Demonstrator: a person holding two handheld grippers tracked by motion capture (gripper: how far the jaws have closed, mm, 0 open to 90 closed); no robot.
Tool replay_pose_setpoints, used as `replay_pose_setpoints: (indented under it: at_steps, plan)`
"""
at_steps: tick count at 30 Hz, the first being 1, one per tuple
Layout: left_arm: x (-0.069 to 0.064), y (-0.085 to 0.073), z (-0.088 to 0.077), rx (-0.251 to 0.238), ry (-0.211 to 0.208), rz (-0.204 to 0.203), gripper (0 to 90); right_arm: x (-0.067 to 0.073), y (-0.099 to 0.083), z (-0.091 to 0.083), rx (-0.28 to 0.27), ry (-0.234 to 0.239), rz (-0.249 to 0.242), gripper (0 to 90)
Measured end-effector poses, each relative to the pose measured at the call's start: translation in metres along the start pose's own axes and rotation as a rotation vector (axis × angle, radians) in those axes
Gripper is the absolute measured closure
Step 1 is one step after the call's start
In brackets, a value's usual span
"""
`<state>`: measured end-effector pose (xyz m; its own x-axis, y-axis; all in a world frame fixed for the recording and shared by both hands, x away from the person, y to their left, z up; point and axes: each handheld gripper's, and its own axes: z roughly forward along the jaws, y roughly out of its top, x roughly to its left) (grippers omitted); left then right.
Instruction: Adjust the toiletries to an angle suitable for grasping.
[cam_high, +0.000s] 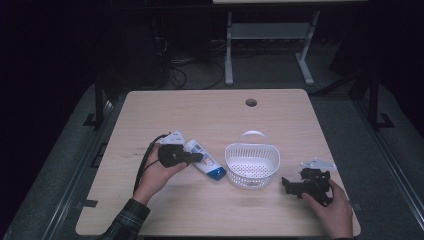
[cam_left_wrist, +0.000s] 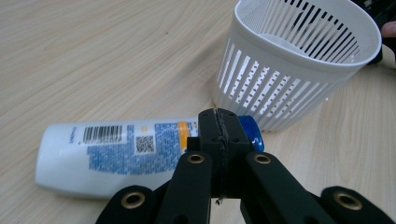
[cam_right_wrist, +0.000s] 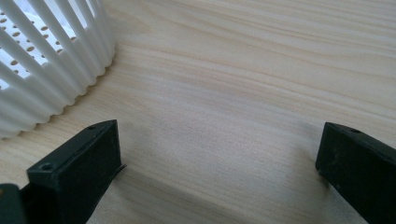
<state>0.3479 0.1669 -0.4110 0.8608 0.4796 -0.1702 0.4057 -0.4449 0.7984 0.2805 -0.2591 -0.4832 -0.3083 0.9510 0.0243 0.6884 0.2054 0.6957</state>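
One tube (cam_left_wrist: 116, 151) just beyond clenched left gripper (cam_left_wrist: 219, 122); right gripper (cam_right_wrist: 219, 154) released

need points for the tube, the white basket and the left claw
tube (cam_left_wrist: 107, 154): left gripper view, on its printed white body.
white basket (cam_high: 251, 172): high view, on its front slatted wall.
left claw (cam_left_wrist: 219, 135): left gripper view, where the closed jaw tips meet, above the tube.

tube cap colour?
Blue, on the tube cap; clearest in the left gripper view.
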Motion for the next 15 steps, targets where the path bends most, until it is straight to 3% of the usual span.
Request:
replay_pose_setpoints:
  at_steps: [15]
  plan:
    - [-0.002,0.011,0.038,0.026,-0.026,0.017,90.0,0.0,0.0,0.0,0.0,0.0,0.0,0.0]
